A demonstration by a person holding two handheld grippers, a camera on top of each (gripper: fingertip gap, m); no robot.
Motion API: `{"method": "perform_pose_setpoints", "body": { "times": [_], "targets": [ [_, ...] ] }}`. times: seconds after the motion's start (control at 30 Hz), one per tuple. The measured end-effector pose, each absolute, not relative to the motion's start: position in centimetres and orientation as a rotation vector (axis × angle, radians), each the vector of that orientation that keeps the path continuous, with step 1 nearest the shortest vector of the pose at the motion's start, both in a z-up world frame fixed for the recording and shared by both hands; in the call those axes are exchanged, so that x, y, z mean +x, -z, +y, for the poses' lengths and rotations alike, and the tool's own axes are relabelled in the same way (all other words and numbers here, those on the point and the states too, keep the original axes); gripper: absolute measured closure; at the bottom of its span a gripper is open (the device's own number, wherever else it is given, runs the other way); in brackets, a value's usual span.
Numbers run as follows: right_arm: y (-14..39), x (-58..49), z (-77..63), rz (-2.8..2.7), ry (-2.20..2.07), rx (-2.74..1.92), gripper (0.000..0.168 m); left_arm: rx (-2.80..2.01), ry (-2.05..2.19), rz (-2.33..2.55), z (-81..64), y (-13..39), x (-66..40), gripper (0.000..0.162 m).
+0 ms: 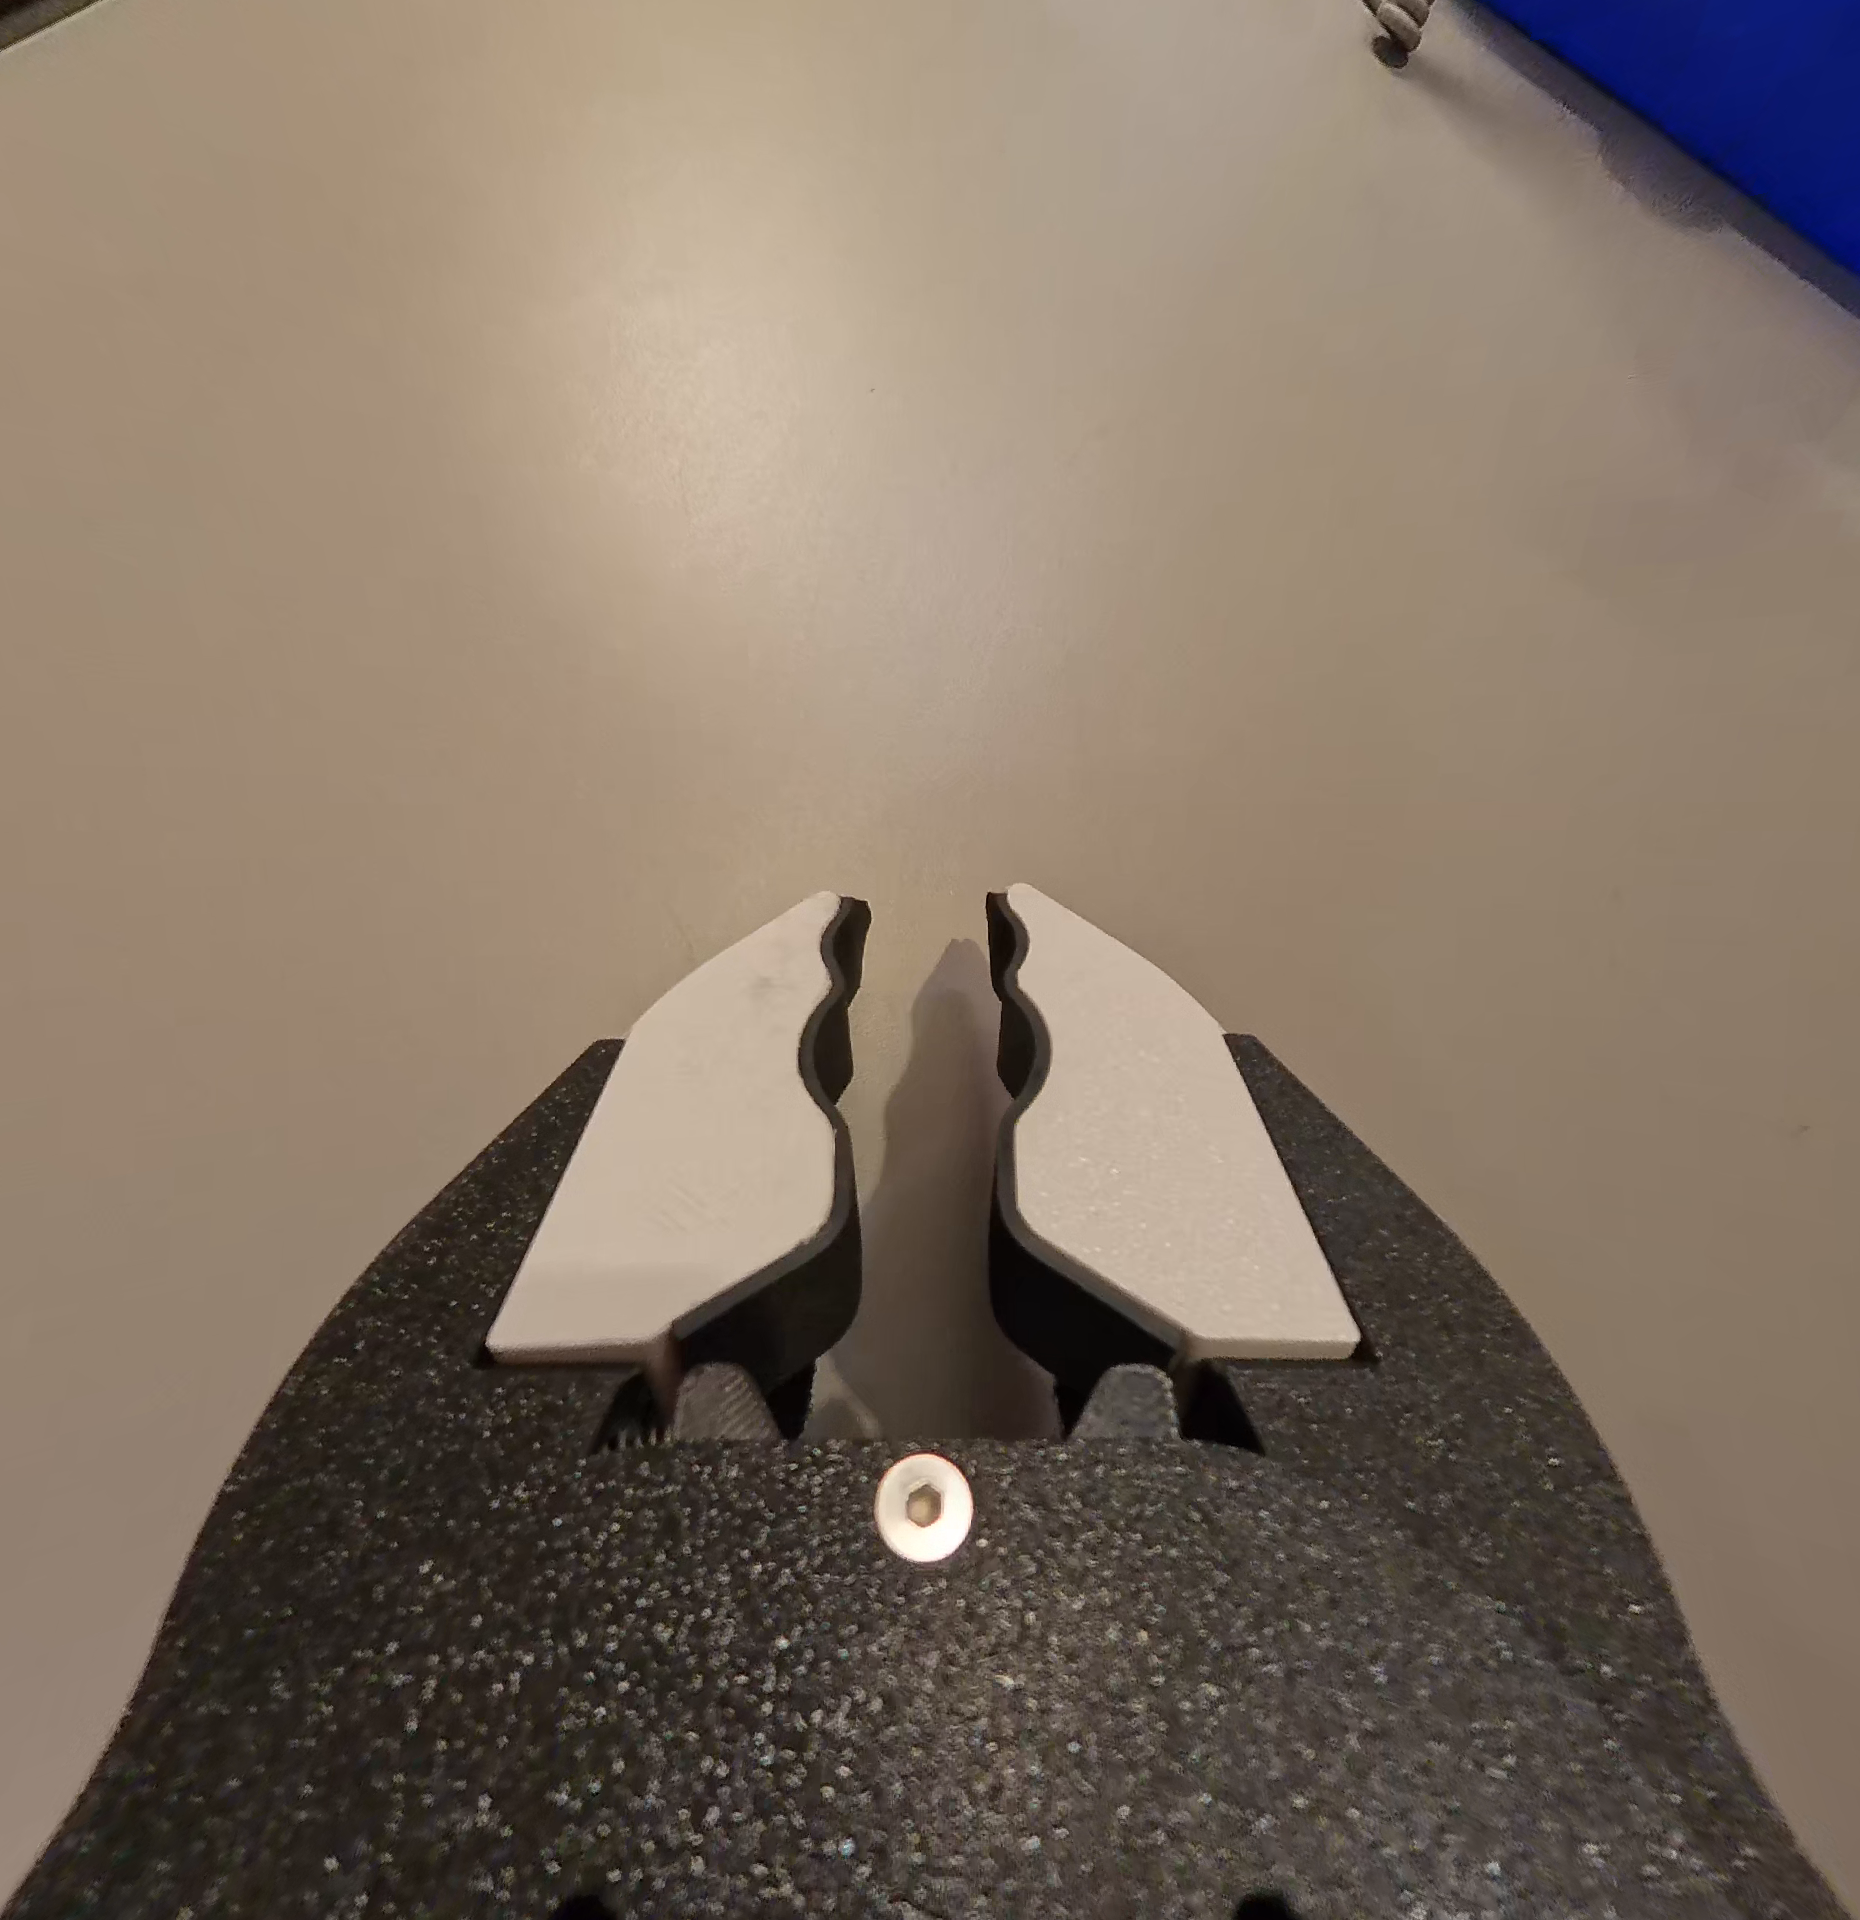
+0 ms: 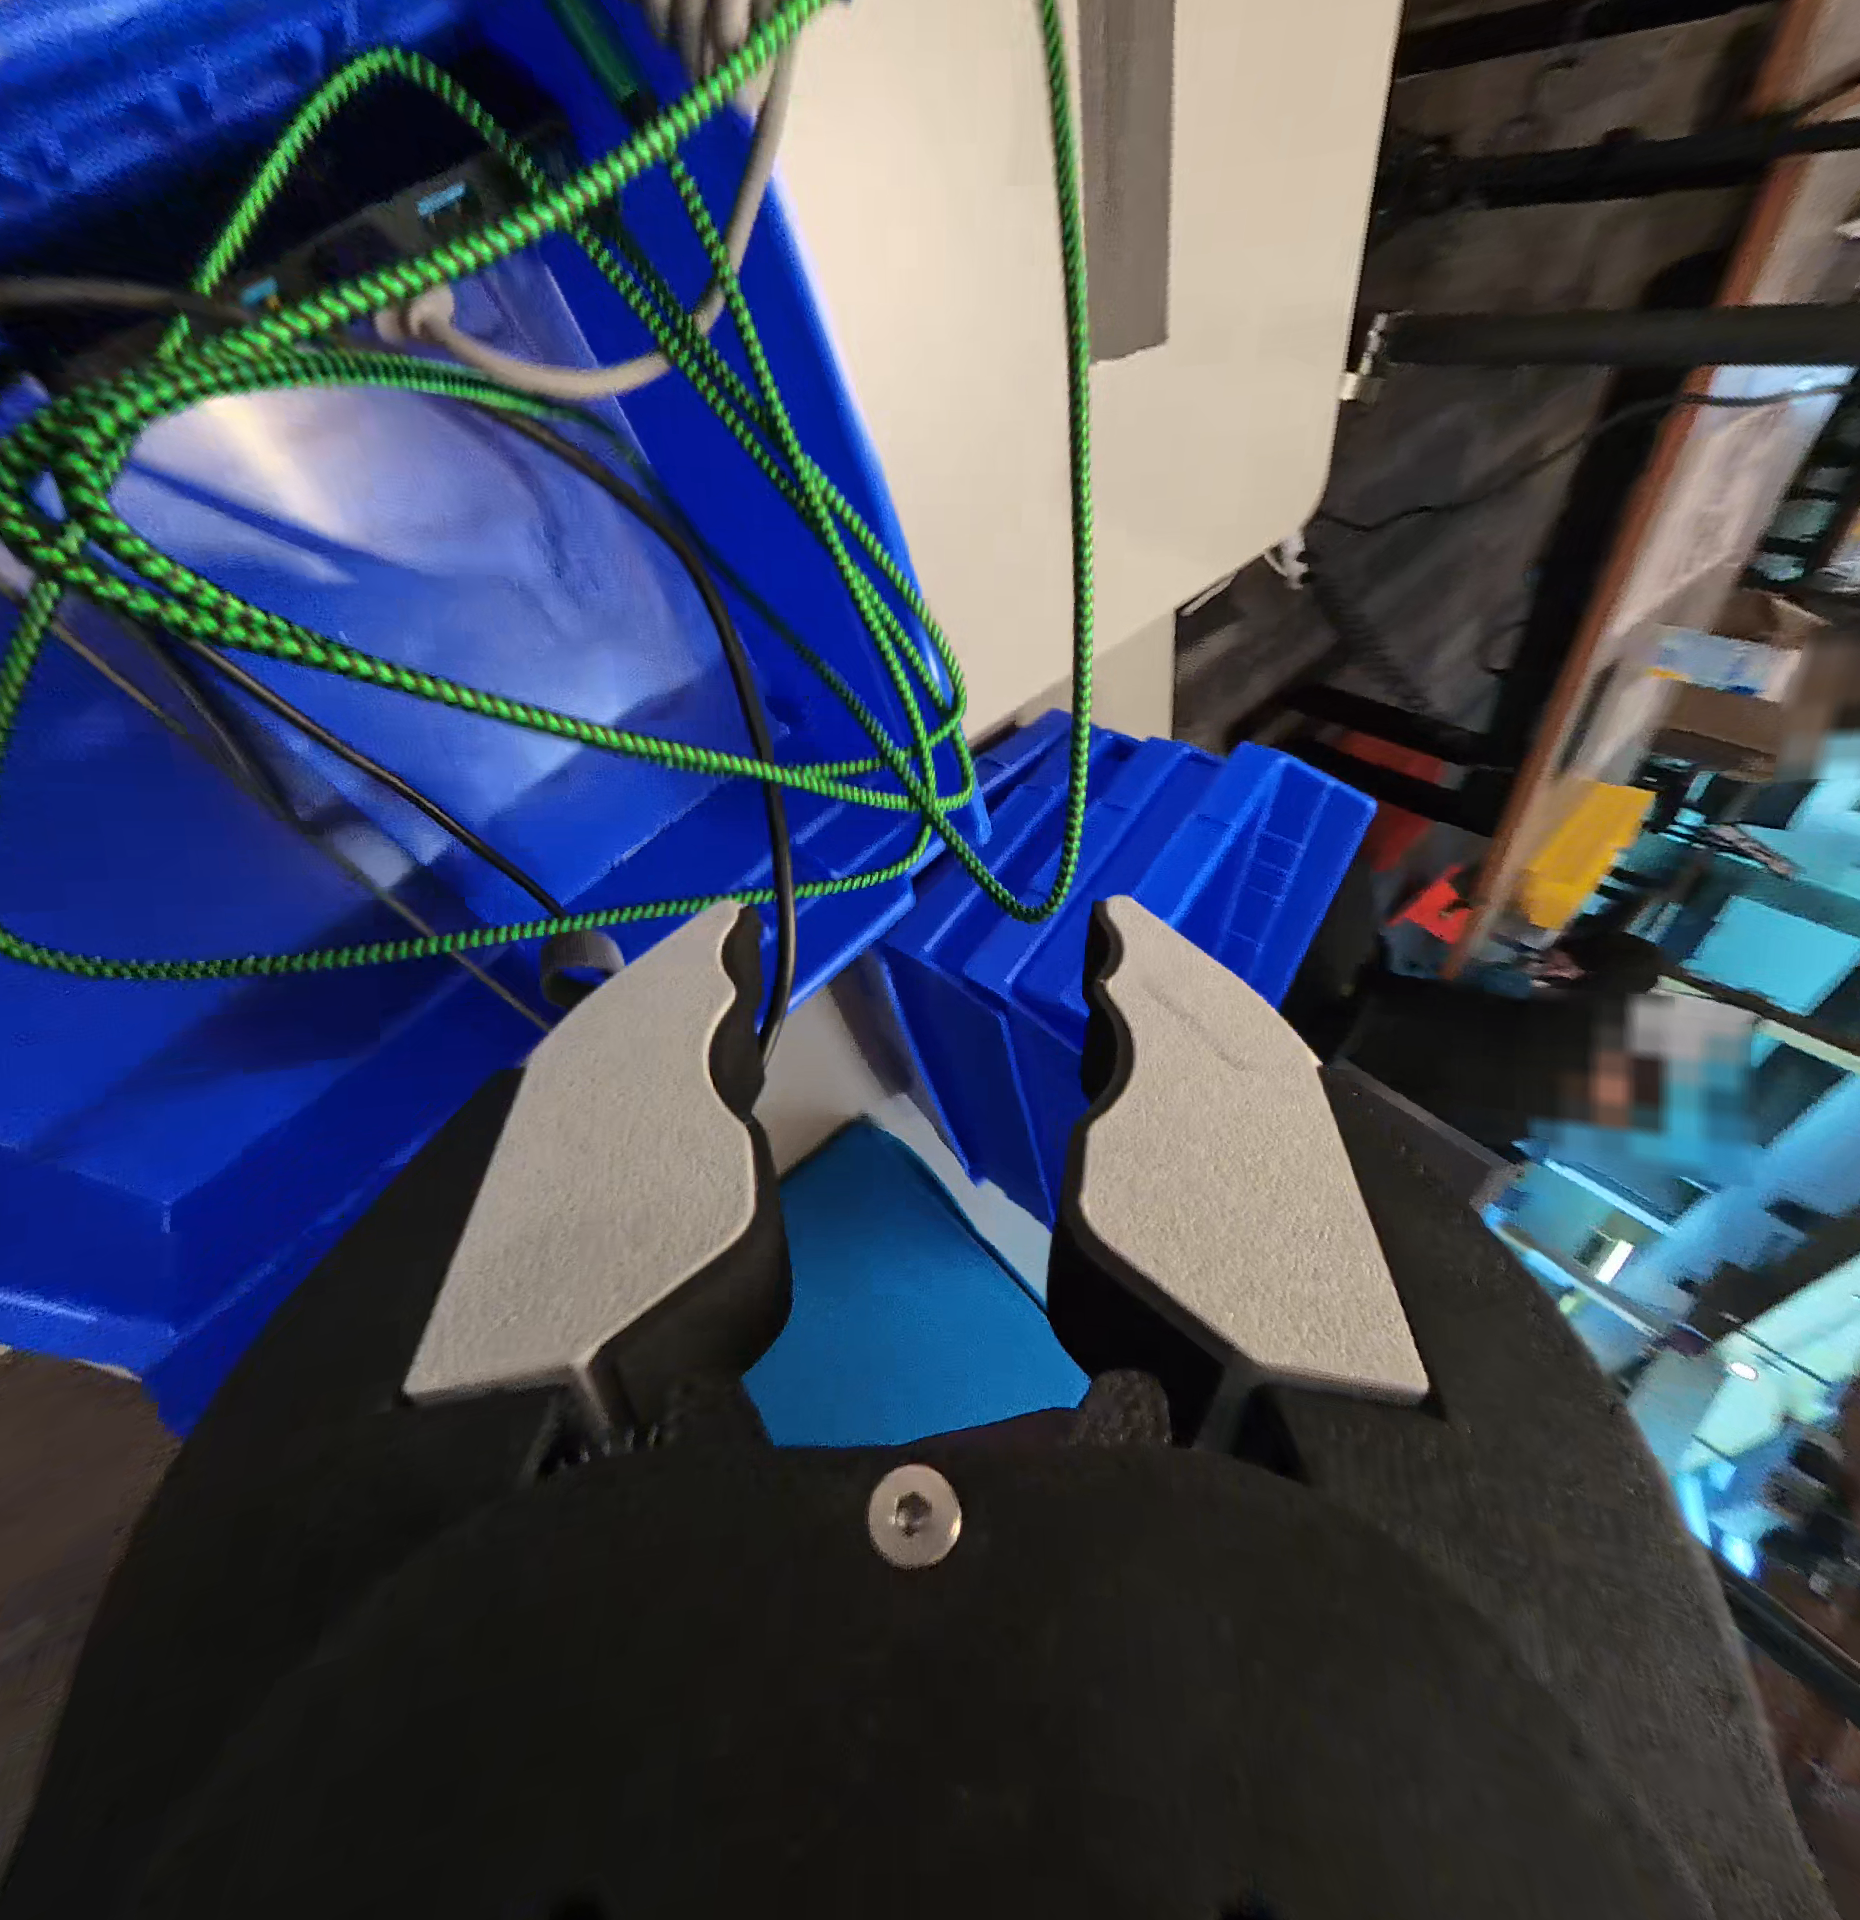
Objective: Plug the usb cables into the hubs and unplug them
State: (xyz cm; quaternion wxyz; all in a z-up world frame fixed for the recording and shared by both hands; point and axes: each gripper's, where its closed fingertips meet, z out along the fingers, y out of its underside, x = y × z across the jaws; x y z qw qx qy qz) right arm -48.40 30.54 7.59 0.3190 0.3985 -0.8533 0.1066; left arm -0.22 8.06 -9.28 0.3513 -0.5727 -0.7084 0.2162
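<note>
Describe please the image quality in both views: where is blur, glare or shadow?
Left wrist view: sharp; soft glare patch on the beige table; the left claw casts a dark shadow between its fingers. Right wrist view: motion blur smears the background shelves; the green braided cable and right claw stay fairly crisp; pale sheen inside the blue bin.

text: none legible | left wrist view: no lettering on any surface ahead of the fingers | right wrist view: shelves (image 2: 1684,665) far right of the fingers hold boxes with pale labels, too blurred to read | mosaic patches right of the fingertips hide any writing there
</note>
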Motion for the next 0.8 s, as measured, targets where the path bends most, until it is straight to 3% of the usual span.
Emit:
{"method": "perform_pose_setpoints", "body": {
  "times": [0.17,0.33,0.4,0.57,0.67,0.8],
  "targets": [
    [-6.6,-48.3,35.0,-2.183,-0.221,1.063,0.101,-1.494,-0.561,-1.838,8.1,9.4,-0.3,0.138],
    [-3.6,-47.9,37.0,-1.917,-0.145,1.209,0.074,-1.500,-0.560,-1.841,8.2,9.5,-0.3,0.138],
    [-2.4,-46.8,36.4,-1.807,-0.177,1.301,0.074,-1.504,-0.557,-1.844,8.2,9.6,-0.4,0.138],
    [-0.5,-43.3,33.6,-1.784,-0.250,1.453,0.108,-1.508,-0.558,-1.846,8.2,9.7,-0.4,0.138],
    [0.4,-42.9,32.6,-1.868,-0.191,1.522,0.150,-1.496,-0.558,-1.842,8.2,9.6,-0.3,0.138],
    [1.4,-44.6,31.4,-1.966,-0.092,1.510,0.154,-1.489,-0.552,-1.839,8.2,9.5,-0.3,0.138]
  ]
}}
